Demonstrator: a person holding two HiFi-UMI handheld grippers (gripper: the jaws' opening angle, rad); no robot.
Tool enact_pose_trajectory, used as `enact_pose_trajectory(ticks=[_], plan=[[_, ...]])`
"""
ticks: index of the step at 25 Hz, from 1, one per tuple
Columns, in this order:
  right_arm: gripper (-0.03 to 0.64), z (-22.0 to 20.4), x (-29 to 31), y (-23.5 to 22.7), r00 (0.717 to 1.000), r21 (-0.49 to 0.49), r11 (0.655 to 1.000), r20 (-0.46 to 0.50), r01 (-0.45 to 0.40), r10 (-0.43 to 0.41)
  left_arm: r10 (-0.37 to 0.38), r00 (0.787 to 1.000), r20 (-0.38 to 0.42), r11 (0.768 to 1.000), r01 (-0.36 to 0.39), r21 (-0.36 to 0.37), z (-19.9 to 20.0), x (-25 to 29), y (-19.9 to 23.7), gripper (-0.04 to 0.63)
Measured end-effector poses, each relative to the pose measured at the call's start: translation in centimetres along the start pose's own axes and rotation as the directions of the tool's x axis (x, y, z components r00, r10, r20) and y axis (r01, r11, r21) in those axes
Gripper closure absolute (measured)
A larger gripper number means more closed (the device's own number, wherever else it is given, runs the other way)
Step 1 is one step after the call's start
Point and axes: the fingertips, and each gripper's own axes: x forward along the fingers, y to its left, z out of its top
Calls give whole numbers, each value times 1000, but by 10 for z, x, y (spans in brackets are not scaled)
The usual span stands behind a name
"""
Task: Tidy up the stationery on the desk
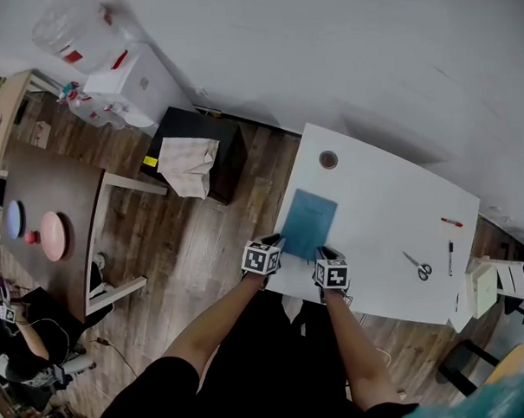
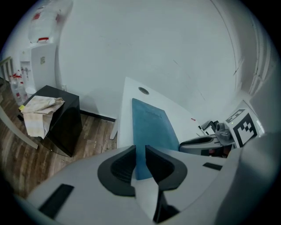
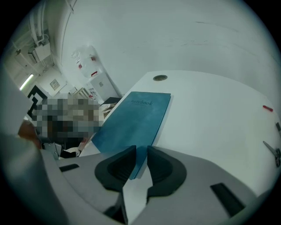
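Note:
A blue notebook [image 1: 308, 222] lies on the white desk [image 1: 383, 207] at its near left edge. Both grippers hold its near end. My left gripper [image 1: 274, 244] is shut on the notebook's [image 2: 151, 125] near left corner, and the cover runs into the narrow gap between the jaws [image 2: 140, 151]. My right gripper [image 1: 326, 254] is shut on the notebook's [image 3: 131, 121] near right corner [image 3: 141, 153]. Further right on the desk lie scissors [image 1: 418, 265], a black pen [image 1: 450, 258] and a red pen [image 1: 452, 222].
A round cable hole [image 1: 328, 159] sits near the desk's far corner. A white box [image 1: 482, 288] stands at the desk's right end. A black cabinet [image 1: 199, 150] with cloth on it stands left of the desk on the wooden floor. A brown table [image 1: 50, 213] is further left.

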Motion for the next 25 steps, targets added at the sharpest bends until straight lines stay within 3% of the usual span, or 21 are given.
enact_pose_trajectory(ticks=[4,10,15,25], plan=[[531,2,0,-3,998,95,995,42,34,-38,-25,1000,-14,998,25,55,-2,-1,-3,523],[531,2,-1,-3,995,90,993,46,80,-84,-65,998,-18,997,65,37,-7,-4,-3,523],[531,3,0,-3,995,101,993,63,66,-73,-79,997,-13,996,79,41,-9,-5,-1,523],[531,5,-1,1,994,-7,995,42,100,-99,-73,997,-28,993,75,91,-18,-5,-3,518]])
